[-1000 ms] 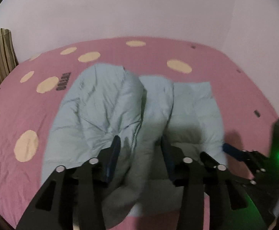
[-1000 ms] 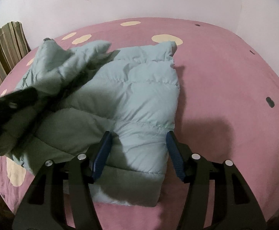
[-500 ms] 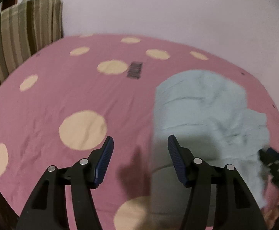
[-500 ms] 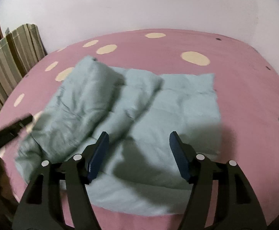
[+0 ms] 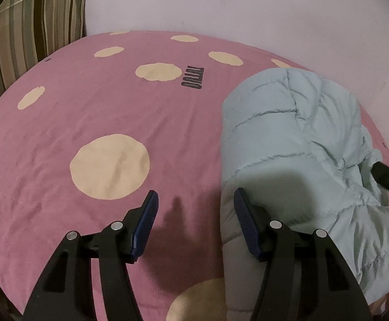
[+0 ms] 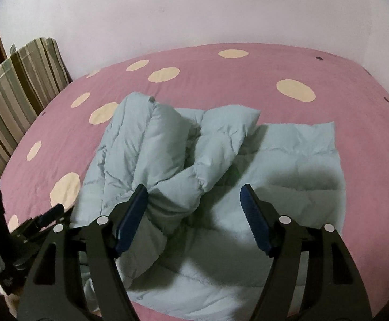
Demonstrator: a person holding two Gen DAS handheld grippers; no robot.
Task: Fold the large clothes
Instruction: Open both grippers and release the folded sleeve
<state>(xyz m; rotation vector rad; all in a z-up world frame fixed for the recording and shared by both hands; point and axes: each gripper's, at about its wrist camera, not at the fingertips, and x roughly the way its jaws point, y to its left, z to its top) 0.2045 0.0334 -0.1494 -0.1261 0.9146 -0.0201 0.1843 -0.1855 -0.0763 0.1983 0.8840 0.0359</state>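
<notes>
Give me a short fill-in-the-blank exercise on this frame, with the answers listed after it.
1. The puffy jacket lying on the bed is light ____ in colour.
2. The pink bedsheet is patterned with cream ____.
3. The pillow at the head of the bed has a ____ pattern.
4. The left gripper has ____ between its pads.

Missing words: blue; circles; striped; nothing

Pale blue quilted jacket (image 6: 261, 176), pink bed sheet (image 5: 87, 112) with cream dots and a small dark printed logo (image 5: 192, 77), pillow (image 5: 31, 26) striped in green, brown and beige, plain white wall (image 6: 194, 8), black hand-held gripper (image 5: 195, 208) with blue ribbed pads (image 5: 146, 222)
</notes>
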